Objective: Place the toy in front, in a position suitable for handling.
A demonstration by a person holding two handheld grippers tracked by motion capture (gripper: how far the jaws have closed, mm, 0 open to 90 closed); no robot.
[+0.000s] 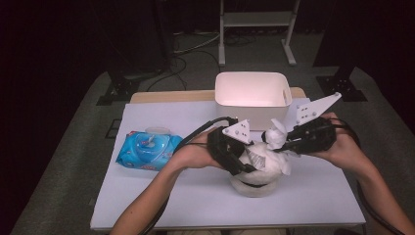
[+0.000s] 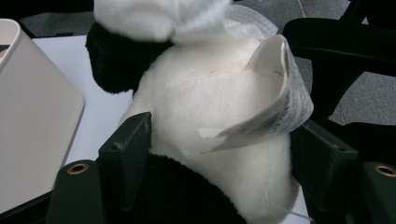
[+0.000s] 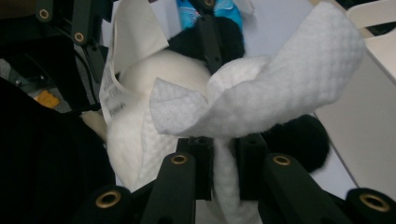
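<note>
Centre of the high view: a black-and-white plush toy [image 1: 259, 169] stands on the white desk [image 1: 161, 196], just below the white storage bin [image 1: 252, 93] at upper centre. The left hand-held gripper [image 1: 240, 164] has its jaws spread wide around the toy's white body and pressing into the plush on both sides, as the left gripper view shows. The right hand-held gripper [image 1: 284, 144], entering from the right, has its jaws nearly closed, pinching a crumpled white wet wipe [image 1: 275, 134] that lies against the top of the toy; in the right gripper view the embossed sheet [image 3: 261, 98] fans out above the jaws. The step in hand appears to be wiping the toy. It is best done with the left grip kept firm and low so the toy does not tip, while the right drags the wipe in short strokes across the fur, keeping the sheet flat against it, not bunched, and clear of the toy's sewn-in label [image 2: 275, 112]. That label carries lines of fine print, too blurred to read. At left of the high view lies a blue pack of wet wipes [image 1: 147, 151], its flap up; its printing cannot be made out.
</note>
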